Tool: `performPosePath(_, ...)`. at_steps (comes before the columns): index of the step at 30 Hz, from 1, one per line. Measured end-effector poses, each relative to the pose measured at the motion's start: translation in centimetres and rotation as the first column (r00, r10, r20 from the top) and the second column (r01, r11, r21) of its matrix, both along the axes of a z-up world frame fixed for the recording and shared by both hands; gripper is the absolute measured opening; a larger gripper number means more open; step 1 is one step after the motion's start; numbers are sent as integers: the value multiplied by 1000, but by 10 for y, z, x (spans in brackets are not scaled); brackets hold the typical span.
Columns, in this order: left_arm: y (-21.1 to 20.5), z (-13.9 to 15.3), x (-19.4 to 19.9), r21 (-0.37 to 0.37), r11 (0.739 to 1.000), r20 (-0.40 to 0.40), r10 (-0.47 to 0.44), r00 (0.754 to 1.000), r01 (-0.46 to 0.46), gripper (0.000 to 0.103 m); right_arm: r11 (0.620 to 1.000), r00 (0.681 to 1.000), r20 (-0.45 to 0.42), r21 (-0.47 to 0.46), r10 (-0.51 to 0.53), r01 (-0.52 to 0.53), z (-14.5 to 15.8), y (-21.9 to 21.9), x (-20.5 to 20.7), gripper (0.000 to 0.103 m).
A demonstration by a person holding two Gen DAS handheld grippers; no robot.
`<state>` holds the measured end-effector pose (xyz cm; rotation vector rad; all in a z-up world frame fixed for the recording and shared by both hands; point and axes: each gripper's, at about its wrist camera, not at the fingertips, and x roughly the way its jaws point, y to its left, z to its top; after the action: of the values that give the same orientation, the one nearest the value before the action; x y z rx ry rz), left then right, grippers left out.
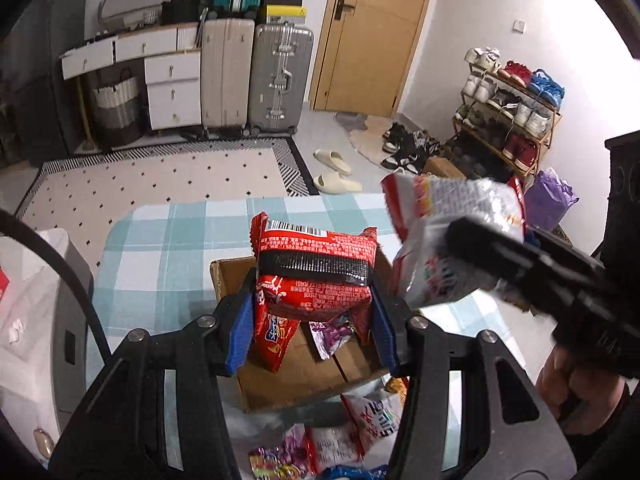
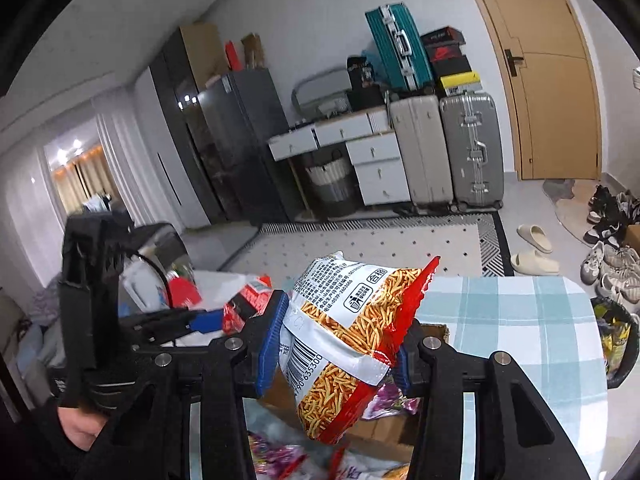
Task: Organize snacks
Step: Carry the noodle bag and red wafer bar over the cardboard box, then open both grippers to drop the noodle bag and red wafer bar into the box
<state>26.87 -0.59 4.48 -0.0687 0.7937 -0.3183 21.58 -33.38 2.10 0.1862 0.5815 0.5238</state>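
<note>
Nearest the left camera, the left gripper (image 1: 314,312) is clamped on a red pack (image 1: 316,264), its blue pads pressed into the pack's sides, and holds it just above the open box (image 1: 288,384). The right gripper (image 2: 334,344) is closed on a noodle pack (image 2: 352,328), white and red with crisp sticks printed on it, raised over the same box, right of the red pack.

The box holds very little that shows: one purple packet (image 1: 332,334) on its floor. So the sorting looks early to middling. Two packs are in the air and ready to go in, while a loose pile (image 1: 340,444) of red, white and purple packets lies on the table's near edge beside the box, not yet handled. How many more lie below the frame, I cannot tell.

The box sits on a table (image 1: 160,248) covered in a blue-and-white check cloth. Beyond it lies a pale rug (image 1: 160,176) with black dots and a striped border, then slippers (image 1: 332,172) on the grey floor. Further back stand white drawers (image 1: 172,88), two upright suitcases (image 1: 256,80) with a teal one above, a wooden door (image 1: 372,32), and a shoe rack (image 1: 512,108) at the right wall.
</note>
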Motion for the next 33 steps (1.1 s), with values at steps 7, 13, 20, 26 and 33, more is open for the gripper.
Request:
performPosePath(7, 1, -49, 47, 16, 1000, -84, -5, 996, 6, 48, 999, 998, -56, -48, -5, 3, -39, 12, 42, 46)
performPosePath(13, 7, -80, 69, -3, 1000, -119, 0, 993, 0, 48, 997, 996, -95, -82, 3, -11, -66, 18, 64, 46)
performPosePath(20, 4, -103, 86, -5, 1000, -189, -26, 982, 25, 49, 992, 994, -107, -129, -6, -8, -84, 22, 79, 47)
performPosePath(26, 8, -113, 89, -23, 1000, -241, -16, 970, 11, 55, 992, 997, -77, -129, -2, -8, -84, 21, 75, 54)
performPosePath(33, 10, -101, 76, 15, 1000, -204, 11, 979, -8, 71, 996, 998, -63, -94, -15, 9, -76, 9, 63, 65)
